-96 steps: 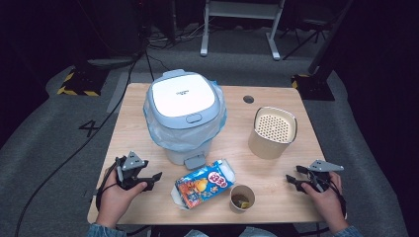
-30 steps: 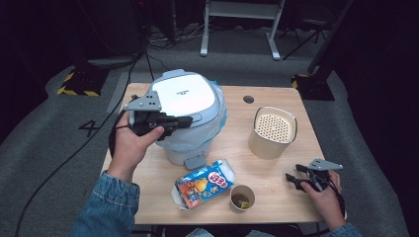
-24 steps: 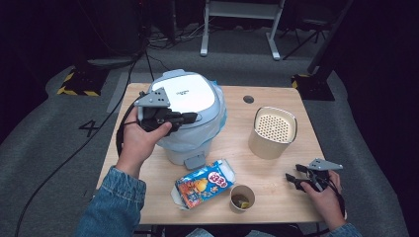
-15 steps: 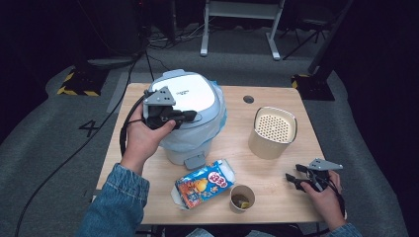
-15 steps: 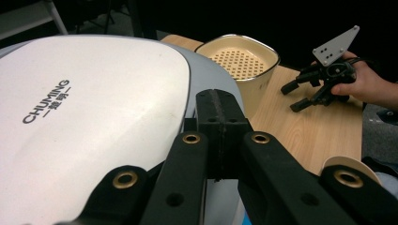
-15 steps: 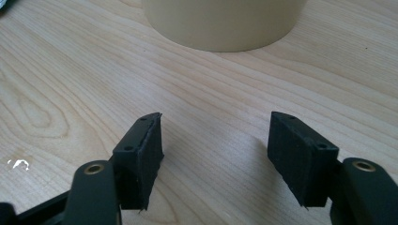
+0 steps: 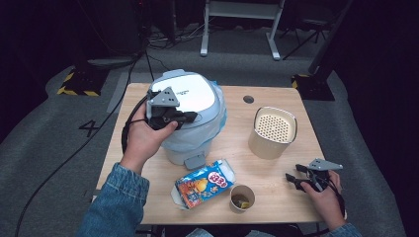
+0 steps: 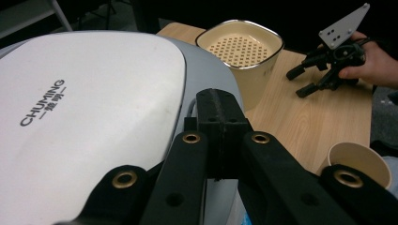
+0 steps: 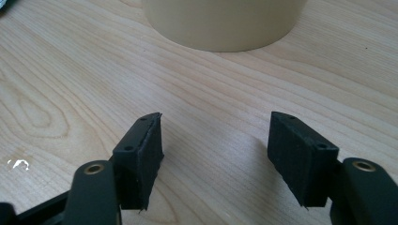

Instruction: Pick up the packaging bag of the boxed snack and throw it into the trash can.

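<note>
One lidded bin (image 7: 190, 116), white-topped, bag-lined, stands left of centre on my bench (image 7: 276, 197). Left tongs (image 7: 190, 117), down at the near edge three seconds ago, now sit over its lid with jaws pressed together, empty; I judge a press on the lid is next. Right tongs (image 7: 292, 178) rest spread, empty, near the cream canister (image 7: 272, 133).
</note>
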`<state>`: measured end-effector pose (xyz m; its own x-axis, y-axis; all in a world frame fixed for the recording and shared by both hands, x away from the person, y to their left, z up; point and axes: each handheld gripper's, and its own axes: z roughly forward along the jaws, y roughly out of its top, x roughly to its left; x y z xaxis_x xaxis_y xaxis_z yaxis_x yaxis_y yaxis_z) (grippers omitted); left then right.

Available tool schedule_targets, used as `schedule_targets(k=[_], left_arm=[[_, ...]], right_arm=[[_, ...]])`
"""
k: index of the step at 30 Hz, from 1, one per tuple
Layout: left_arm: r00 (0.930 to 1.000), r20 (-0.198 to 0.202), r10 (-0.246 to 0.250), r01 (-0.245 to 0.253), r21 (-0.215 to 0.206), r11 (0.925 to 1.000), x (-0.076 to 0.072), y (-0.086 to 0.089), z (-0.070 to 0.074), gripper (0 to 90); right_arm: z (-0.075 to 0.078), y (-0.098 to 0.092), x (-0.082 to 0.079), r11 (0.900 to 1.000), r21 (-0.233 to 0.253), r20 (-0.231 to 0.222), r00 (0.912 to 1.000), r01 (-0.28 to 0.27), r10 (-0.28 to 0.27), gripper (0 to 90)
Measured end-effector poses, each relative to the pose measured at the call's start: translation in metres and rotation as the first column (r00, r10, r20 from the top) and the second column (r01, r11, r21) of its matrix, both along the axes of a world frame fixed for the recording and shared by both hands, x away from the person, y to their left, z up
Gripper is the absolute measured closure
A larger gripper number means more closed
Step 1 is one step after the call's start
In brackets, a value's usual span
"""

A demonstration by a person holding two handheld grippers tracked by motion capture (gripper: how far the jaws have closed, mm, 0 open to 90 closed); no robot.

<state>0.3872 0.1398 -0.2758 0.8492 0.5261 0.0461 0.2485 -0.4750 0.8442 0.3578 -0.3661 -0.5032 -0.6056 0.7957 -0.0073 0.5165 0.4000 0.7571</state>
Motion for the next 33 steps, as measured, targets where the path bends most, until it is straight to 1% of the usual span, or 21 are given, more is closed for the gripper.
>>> schedule_targets(k=[4, 7, 8, 9, 10, 11, 12, 13, 14, 17, 21, 22, 23, 25, 26, 27, 28, 30, 31, 32, 33], left_arm=[[0.9999, 0.008, 0.008, -0.009, 0.019, 0.9998, -0.001, -0.001, 0.001, 90.0], [0.9998, 0.000, 0.018, -0.018, -0.011, 0.9998, 0.000, 0.002, 0.001, 90.0], [0.9998, -0.001, 0.021, -0.021, -0.026, 0.9994, 0.001, 0.003, 0.000, 88.5], [0.9998, -0.005, 0.017, -0.018, -0.040, 0.9990, 0.001, 0.004, -0.001, 72.5], [1.0000, 0.003, -0.004, 0.005, -0.065, 0.9979, -0.001, 0.005, -0.002, 68.3], [0.9999, 0.006, -0.016, 0.016, -0.082, 0.9965, -0.002, 0.006, -0.002, 65.1], [0.9999, 0.006, -0.016, 0.016, -0.082, 0.9965, -0.002, 0.006, -0.002, 61.8], [0.9996, 0.010, -0.028, 0.029, -0.103, 0.9943, -0.004, 0.006, -0.003, 60.7], [0.9983, 0.012, -0.056, 0.057, -0.124, 0.9907, -0.009, 0.008, -0.002, 59.5], [0.9973, 0.002, -0.074, 0.073, -0.135, 0.9881, -0.013, 0.009, -0.002, 56.4], [0.9960, -0.015, -0.088, 0.085, -0.138, 0.9869, -0.023, 0.010, -0.004, 48.8], [0.9960, -0.015, -0.088, 0.085, -0.135, 0.9872, -0.026, 0.011, -0.004, 43.4], [0.9961, -0.014, -0.087, 0.084, -0.139, 0.9867, -0.033, 0.012, -0.005, 41.3], [0.9961, -0.013, -0.087, 0.084, -0.137, 0.9869, -0.036, 0.013, -0.006, 37.8], [0.9959, -0.005, -0.090, 0.089, -0.134, 0.9870, -0.042, 0.014, -0.008, 35.6], [0.9959, -0.005, -0.090, 0.089, -0.134, 0.9870, -0.042, 0.014, -0.008, 34.3], [0.9958, -0.009, -0.091, 0.090, -0.128, 0.9877, -0.047, 0.015, -0.010, 33.8], [0.9960, -0.008, -0.089, 0.088, -0.119, 0.9890, -0.050, 0.015, -0.012, 31.6], [0.9962, -0.010, -0.086, 0.084, -0.112, 0.9902, -0.052, 0.015, -0.015, 31.6], [0.9972, -0.020, -0.072, 0.069, -0.108, 0.9917, -0.056, 0.015, -0.021, 31.4], [0.9972, -0.020, -0.072, 0.069, -0.108, 0.9917, -0.056, 0.015, -0.021, 31.2]], right_arm=[[0.000, 0.000, 0.000, 1.000, 0.000, 0.000, 1.0000, 0.000, 0.000, 36.1], [0.000, 0.000, 0.000, 1.000, 0.000, 0.000, 1.0000, 0.000, 0.000, 36.1], [0.000, 0.000, 0.000, 1.000, 0.000, 0.000, 1.0000, 0.000, 0.000, 36.1], [0.000, 0.000, 0.000, 1.000, 0.000, 0.000, 1.0000, 0.000, 0.000, 36.1], [0.000, 0.000, 0.000, 1.000, 0.000, 0.000, 1.0000, 0.000, 0.000, 36.1], [0.000, 0.000, 0.000, 1.000, 0.000, 0.001, 1.0000, 0.000, 0.000, 36.1], [0.000, 0.000, 0.000, 1.000, 0.000, 0.000, 1.0000, 0.000, 0.000, 36.1], [0.000, 0.000, 0.000, 1.000, 0.000, 0.000, 1.0000, 0.000, 0.000, 36.1], [0.000, 0.000, 0.000, 1.000, 0.000, 0.000, 1.0000, 0.000, 0.000, 36.1], [0.000, 0.000, 0.000, 1.000, 0.000, 0.000, 1.0000, 0.000, 0.000, 36.1], [0.000, 0.000, 0.000, 1.000, -0.001, 0.001, 1.0000, 0.000, 0.000, 36.1], [0.000, 0.000, 0.000, 1.000, -0.002, 0.002, 1.0000, 0.001, -0.001, 36.0], [0.000, 0.000, 0.000, 1.000, -0.003, 0.002, 1.0000, 0.000, 0.000, 36.0], [0.000, 0.000, 0.000, 1.000, -0.002, 0.002, 1.0000, 0.000, 0.000, 36.0], [0.000, 0.000, 0.000, 1.000, -0.002, 0.002, 1.0000, 0.001, -0.001, 36.0], [0.000, 0.000, 0.000, 1.000, -0.002, 0.002, 1.0000, 0.000, 0.000, 35.9], [0.000, 0.000, 0.000, 1.000, -0.003, 0.003, 1.0000, 0.001, -0.001, 35.9], [0.000, 0.000, 0.000, 1.000, -0.004, 0.003, 1.0000, 0.001, -0.001, 35.9], [0.000, 0.000, 0.000, 1.000, -0.004, 0.003, 1.0000, 0.001, -0.001, 35.9], [0.000, 0.000, 0.000, 1.000, -0.004, 0.003, 1.0000, 0.002, -0.002, 35.9], [0.000, 0.000, 0.000, 1.000, -0.004, 0.003, 1.0000, 0.002, -0.002, 35.9]])
